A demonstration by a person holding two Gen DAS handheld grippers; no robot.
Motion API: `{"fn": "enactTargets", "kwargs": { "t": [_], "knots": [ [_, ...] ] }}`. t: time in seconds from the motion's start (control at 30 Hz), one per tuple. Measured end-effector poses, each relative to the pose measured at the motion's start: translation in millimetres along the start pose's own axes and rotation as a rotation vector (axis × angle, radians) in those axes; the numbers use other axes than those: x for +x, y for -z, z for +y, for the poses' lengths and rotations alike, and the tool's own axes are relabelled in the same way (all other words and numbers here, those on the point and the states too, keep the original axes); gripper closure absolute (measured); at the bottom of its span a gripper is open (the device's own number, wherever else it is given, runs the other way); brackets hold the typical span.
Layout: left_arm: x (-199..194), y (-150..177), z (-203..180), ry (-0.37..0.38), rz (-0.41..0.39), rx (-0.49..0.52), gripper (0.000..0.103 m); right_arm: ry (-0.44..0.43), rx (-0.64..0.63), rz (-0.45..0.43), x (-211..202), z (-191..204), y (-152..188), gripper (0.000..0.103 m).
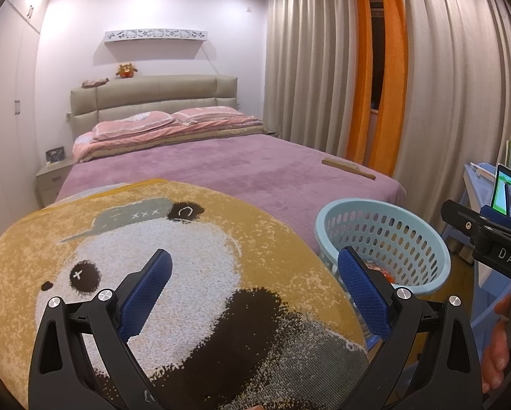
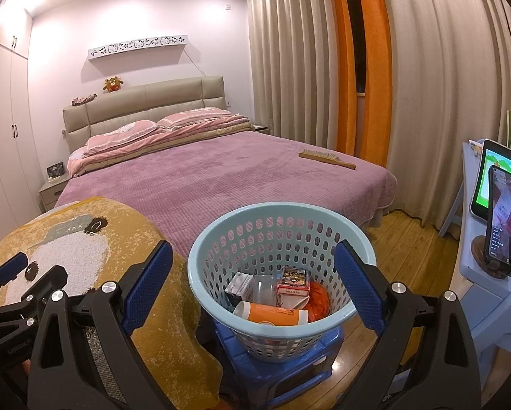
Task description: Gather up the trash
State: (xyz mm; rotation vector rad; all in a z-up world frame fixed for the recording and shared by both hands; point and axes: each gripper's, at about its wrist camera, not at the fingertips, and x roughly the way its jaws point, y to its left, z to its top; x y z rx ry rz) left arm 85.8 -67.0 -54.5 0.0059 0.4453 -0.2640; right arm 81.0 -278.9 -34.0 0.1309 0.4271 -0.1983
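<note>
A light blue perforated basket stands on a blue plastic stool by the foot of the bed; it also shows in the left wrist view. Inside lie an orange and white bottle, a red box, a clear cup and other scraps. My right gripper is open and empty, hovering in front of the basket. My left gripper is open and empty above the yellow panda mat, left of the basket.
A purple bed with pink pillows fills the middle. A wooden brush lies on its right side. Curtains hang at right. A pale blue desk holds a phone and a tablet. Wooden floor lies between bed and desk.
</note>
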Motion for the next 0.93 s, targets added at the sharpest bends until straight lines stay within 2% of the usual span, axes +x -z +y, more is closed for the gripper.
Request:
{"fn": "enactTargets", "kwargs": {
  "t": [0.5,0.67,0.8,0.93],
  "knots": [
    [-19,-9,8,-0.018,-0.032,0.0,0.008,-0.014,0.012,-0.027,-16,-3,-4,0.012],
    [-25,-10,8,-0.07,-0.04,0.039,0.008,-0.017,0.009,-0.03,-21,0,-6,0.012],
    [-27,-8,21,-0.042,0.013,-0.006,0.008,-0.02,0.002,-0.035,-26,5,-9,0.012],
    [-41,-8,37,-0.07,0.006,-0.042,0.008,-0.04,0.002,-0.036,-30,15,-11,0.012]
  ]
}}
